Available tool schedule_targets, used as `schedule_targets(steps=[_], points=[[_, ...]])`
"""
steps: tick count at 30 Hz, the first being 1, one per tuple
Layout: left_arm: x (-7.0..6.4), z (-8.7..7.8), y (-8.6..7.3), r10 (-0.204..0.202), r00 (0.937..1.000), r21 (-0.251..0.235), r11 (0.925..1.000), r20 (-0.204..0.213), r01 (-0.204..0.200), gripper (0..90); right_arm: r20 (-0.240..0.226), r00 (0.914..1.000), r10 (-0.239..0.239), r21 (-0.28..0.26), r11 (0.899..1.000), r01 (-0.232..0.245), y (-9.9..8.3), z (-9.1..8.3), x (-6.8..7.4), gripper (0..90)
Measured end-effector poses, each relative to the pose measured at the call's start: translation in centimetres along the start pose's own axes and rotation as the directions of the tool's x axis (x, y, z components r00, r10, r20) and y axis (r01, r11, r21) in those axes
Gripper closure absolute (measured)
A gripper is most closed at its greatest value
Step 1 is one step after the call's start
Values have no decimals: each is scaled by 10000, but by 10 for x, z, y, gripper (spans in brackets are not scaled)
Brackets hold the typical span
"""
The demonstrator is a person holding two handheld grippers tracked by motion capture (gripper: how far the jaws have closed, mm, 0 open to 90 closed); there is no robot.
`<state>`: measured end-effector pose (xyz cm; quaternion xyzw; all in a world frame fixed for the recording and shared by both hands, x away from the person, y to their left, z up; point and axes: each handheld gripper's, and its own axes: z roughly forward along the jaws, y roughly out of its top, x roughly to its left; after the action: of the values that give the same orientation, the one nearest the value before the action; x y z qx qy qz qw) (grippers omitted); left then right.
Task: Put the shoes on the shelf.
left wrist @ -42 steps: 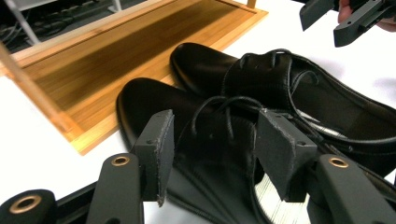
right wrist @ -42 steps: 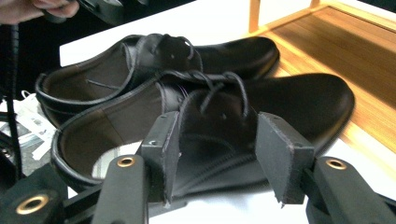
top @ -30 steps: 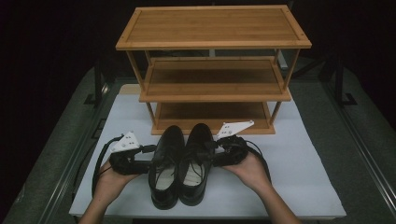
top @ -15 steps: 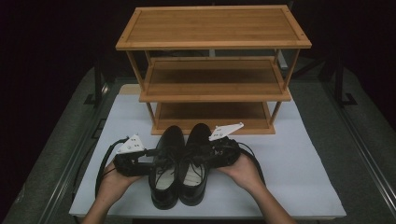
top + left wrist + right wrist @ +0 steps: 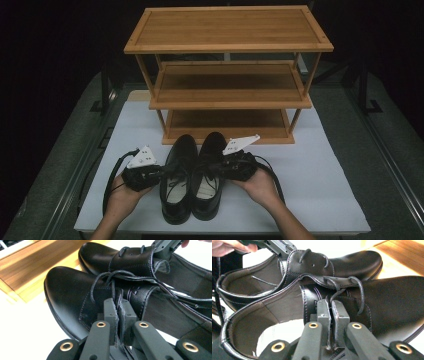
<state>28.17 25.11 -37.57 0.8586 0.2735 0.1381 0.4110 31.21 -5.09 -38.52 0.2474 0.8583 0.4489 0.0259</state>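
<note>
High view: two black shoes, the left shoe [image 5: 176, 180] and the right shoe [image 5: 208, 175], sit side by side on the white mat [image 5: 320, 190], just before the rack [image 5: 227, 75]. The left gripper [image 5: 159, 172] and right gripper [image 5: 219, 167] flank them.

Left gripper view: the jaws pinch the left shoe's [image 5: 75, 297] lace flap.

Right gripper view: the jaws pinch the right shoe's [image 5: 387, 305] flap likewise.

The leather looks smooth, fairly stiff and moderately heavy; the thin flap may flex, so the firmer collar seems safer. No readable writing shows.

The wooden rack [image 5: 227, 75] stands close ahead of the 2 shoes [image 5: 192, 175]; the white mat [image 5: 320, 185] lies open rightward.
</note>
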Motion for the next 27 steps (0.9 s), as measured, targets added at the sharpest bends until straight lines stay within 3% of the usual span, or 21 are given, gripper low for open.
schedule_targets(steps=[14, 27], points=[[0, -7, 5, -201, 9969, -243, 9995, -759, 183, 877, 689, 9976, 120, -403, 9991, -92, -2, -19, -7, 869], [-4, -3, 23, -162, 9967, -620, 9980, -801, 113, 878, 963, 9945, 418, -897, 9954, -331, -11, -56, -23, 869]])
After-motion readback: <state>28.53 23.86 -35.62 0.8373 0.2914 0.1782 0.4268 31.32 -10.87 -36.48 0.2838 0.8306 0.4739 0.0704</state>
